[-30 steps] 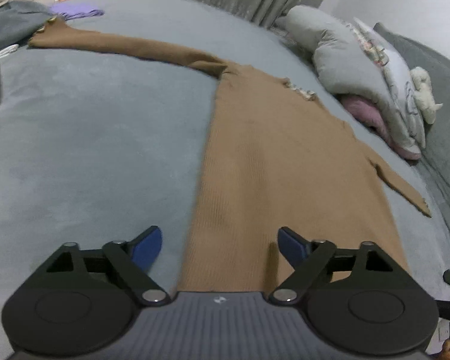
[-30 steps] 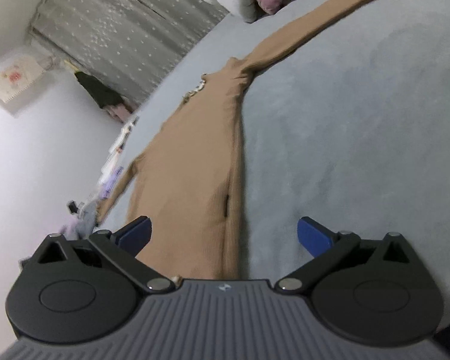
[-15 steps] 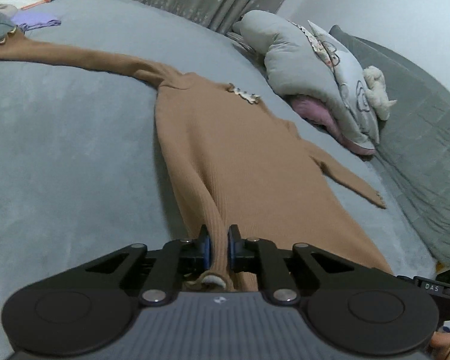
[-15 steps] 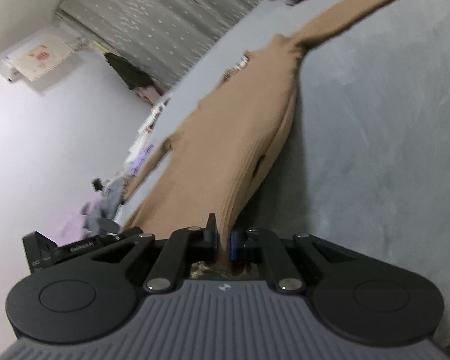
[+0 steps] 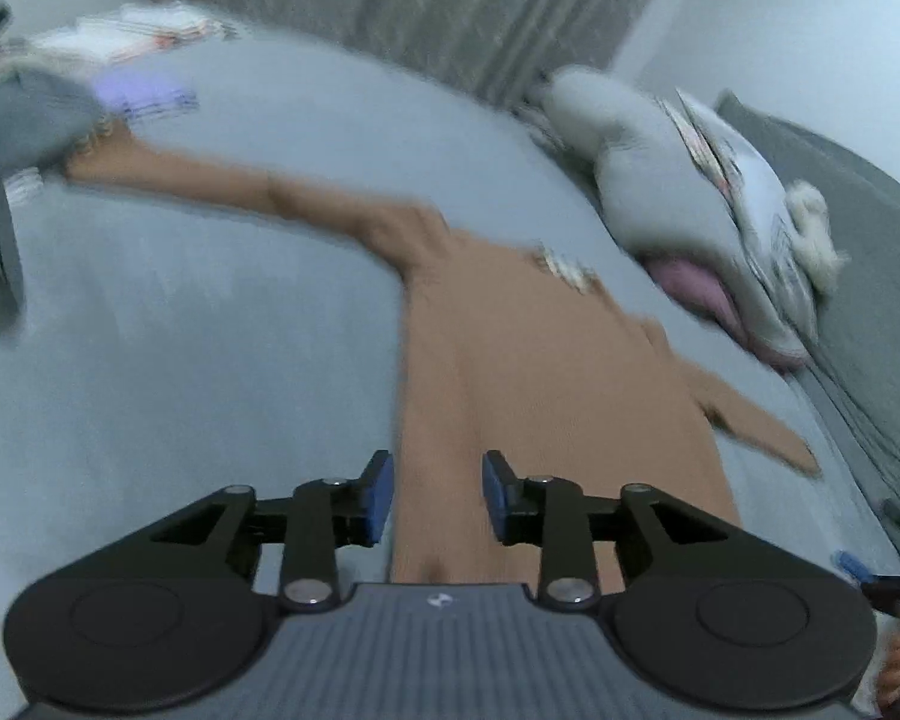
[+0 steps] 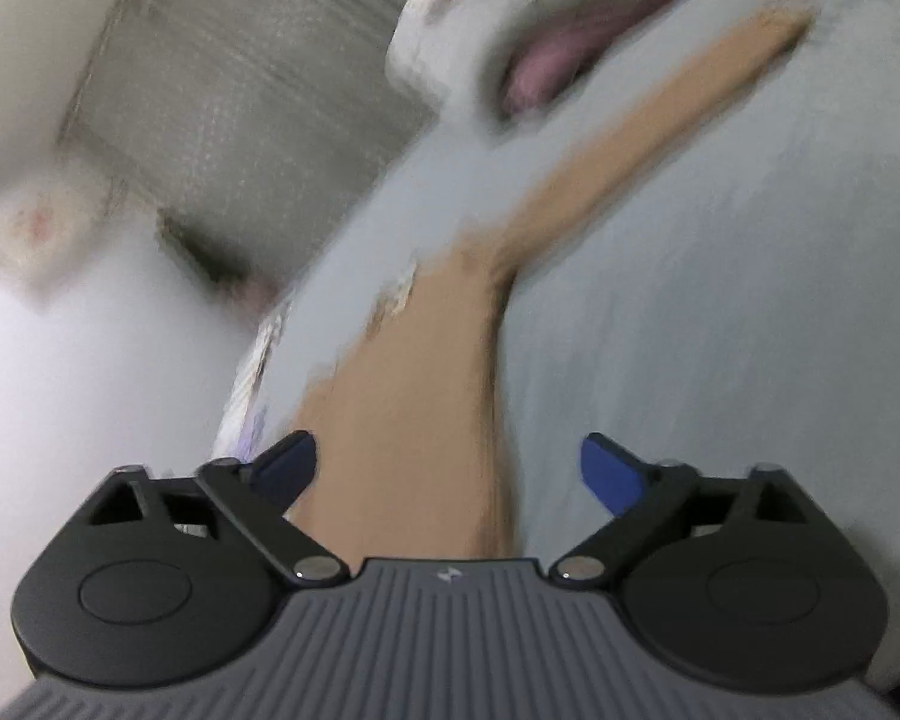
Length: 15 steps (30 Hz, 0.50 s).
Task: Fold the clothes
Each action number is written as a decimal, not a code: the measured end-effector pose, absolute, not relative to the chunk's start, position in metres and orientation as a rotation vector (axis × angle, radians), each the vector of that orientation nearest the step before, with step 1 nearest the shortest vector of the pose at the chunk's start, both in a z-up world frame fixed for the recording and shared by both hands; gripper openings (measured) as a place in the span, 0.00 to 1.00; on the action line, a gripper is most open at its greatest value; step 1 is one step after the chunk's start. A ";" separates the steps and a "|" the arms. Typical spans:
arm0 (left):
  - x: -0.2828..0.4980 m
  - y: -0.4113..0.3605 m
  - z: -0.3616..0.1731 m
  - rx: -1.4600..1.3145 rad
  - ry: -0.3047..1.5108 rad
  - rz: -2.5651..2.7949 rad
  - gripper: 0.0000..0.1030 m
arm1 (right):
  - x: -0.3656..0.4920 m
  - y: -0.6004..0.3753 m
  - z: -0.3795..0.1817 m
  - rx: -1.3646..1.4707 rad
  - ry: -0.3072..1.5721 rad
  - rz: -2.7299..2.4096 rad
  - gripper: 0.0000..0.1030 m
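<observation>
Our tan knit sweater (image 5: pixel 558 372) lies spread flat on the grey bed (image 5: pixel 180 360), sleeves out. Both claws have just been opening over its hem: left gripper (image 5: pixel 437 498) part-open, right gripper (image 6: pixel 447 468) wide, neither holding cloth. We judge re-gripping comes next. Blur hides the hem edge.

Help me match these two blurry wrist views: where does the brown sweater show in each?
Left wrist: brown sweater runs from bottom centre up to the left, one sleeve reaching far left.
Right wrist: brown sweater rises from bottom centre, a sleeve stretching to upper right.
Shared landmark: pink cushion under the grey pillow.
</observation>
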<state>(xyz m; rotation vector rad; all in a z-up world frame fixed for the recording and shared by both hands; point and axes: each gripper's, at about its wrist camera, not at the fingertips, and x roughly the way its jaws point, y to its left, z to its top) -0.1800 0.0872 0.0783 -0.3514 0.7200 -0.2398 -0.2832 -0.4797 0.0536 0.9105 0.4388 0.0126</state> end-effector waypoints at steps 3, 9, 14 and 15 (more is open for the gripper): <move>-0.148 0.084 0.095 -0.315 0.664 -0.198 0.62 | -0.247 -0.545 0.058 0.997 0.361 -0.150 0.93; -0.080 0.083 0.085 -0.308 0.634 -0.112 0.65 | -0.200 -0.655 0.016 1.090 0.303 -0.426 0.93; -0.037 0.099 0.055 -0.386 0.684 -0.053 0.65 | -0.152 -0.689 -0.015 1.022 0.299 -0.458 0.92; -0.032 0.100 0.053 -0.394 0.686 -0.042 0.65 | -0.143 -0.690 -0.017 0.980 0.301 -0.456 0.85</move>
